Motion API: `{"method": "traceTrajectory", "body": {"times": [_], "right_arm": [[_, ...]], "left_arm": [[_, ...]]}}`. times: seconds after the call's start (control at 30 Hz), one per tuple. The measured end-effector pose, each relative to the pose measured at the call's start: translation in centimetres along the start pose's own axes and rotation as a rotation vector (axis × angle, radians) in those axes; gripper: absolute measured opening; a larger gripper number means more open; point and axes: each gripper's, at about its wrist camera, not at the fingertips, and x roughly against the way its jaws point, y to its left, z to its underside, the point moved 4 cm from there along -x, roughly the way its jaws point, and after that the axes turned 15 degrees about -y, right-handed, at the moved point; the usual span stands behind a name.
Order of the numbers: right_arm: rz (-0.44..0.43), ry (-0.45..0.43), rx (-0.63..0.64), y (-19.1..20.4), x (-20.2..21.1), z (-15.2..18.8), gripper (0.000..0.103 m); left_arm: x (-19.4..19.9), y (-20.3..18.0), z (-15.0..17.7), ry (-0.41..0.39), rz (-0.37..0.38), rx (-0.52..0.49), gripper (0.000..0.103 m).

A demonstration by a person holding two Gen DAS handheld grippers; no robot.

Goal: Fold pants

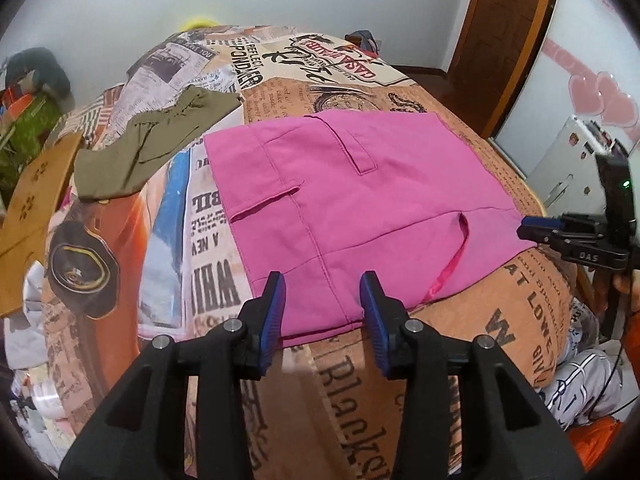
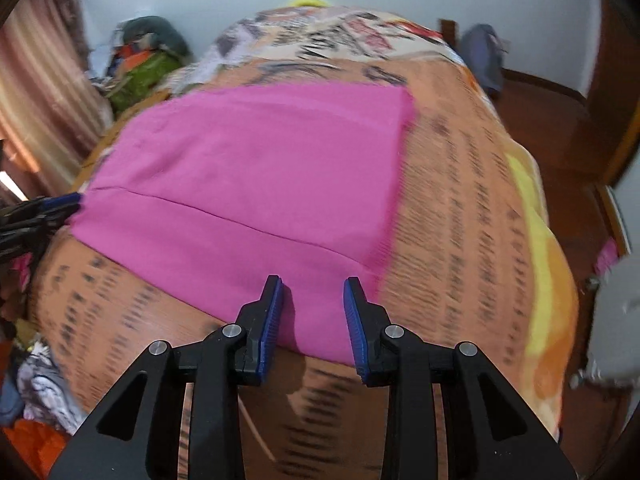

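Observation:
Pink pants (image 1: 360, 208) lie folded flat on the printed bedcover (image 1: 460, 328); a back pocket and a belt loop face up. My left gripper (image 1: 322, 310) is open, its fingers astride the near hem of the pants. My right gripper (image 2: 313, 312) is open too, at the pants' (image 2: 256, 184) near edge in its own blurred view. It also shows in the left wrist view (image 1: 528, 228) at the pants' right corner. The left gripper shows in the right wrist view (image 2: 60, 204) at the pants' left corner.
An olive-green garment (image 1: 156, 140) lies on the bedcover left of the pants. A wooden board (image 1: 36, 208) leans at the left edge. Clothes are piled on the floor at left (image 1: 28, 112). A wooden door (image 1: 504, 40) stands at the right.

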Motion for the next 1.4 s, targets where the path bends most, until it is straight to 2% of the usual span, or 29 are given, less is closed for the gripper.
{"method": "traceTrajectory", "body": {"times": [0.07, 0.23, 0.43, 0.53, 0.67, 1.0, 1.23, 1.4], "right_arm": [[0.008, 0.007, -0.009, -0.2, 0.2, -0.1, 0.034], [0.019, 0.012, 0.051, 0.9, 0.9, -1.3, 0.036], [-0.007, -0.069, 0.056, 1.0, 1.6, -4.9, 0.037], [-0.007, -0.108, 0.071, 1.0, 1.5, -6.8, 0.037], [0.005, -0.14, 0.075, 0.6, 0.2, -9.1, 0.037], [0.081, -0.128, 0.055, -3.1, -5.3, -12.3, 0.04], [0.103, -0.078, 0.055, -5.4, -10.5, -13.6, 0.04], [0.092, -0.055, 0.038, -6.3, -13.3, -13.4, 0.04]], "left_arm": [[0.0, 0.3, 0.0, 0.0, 0.012, 0.022, 0.041], [0.4, 0.7, -1.3, 0.014, 0.026, 0.064, 0.043], [1.2, 3.4, -5.9, -0.051, -0.056, 0.074, 0.043], [0.0, 5.2, -8.2, -0.061, -0.103, 0.081, 0.043], [-2.8, 7.1, -9.8, -0.047, -0.119, 0.1, 0.043], [-10.7, 10.0, -10.3, 0.05, -0.11, 0.146, 0.043], [-13.1, 11.1, -8.7, 0.099, -0.078, 0.192, 0.043], [-13.2, 11.1, -8.0, 0.08, -0.066, 0.211, 0.043]]}}
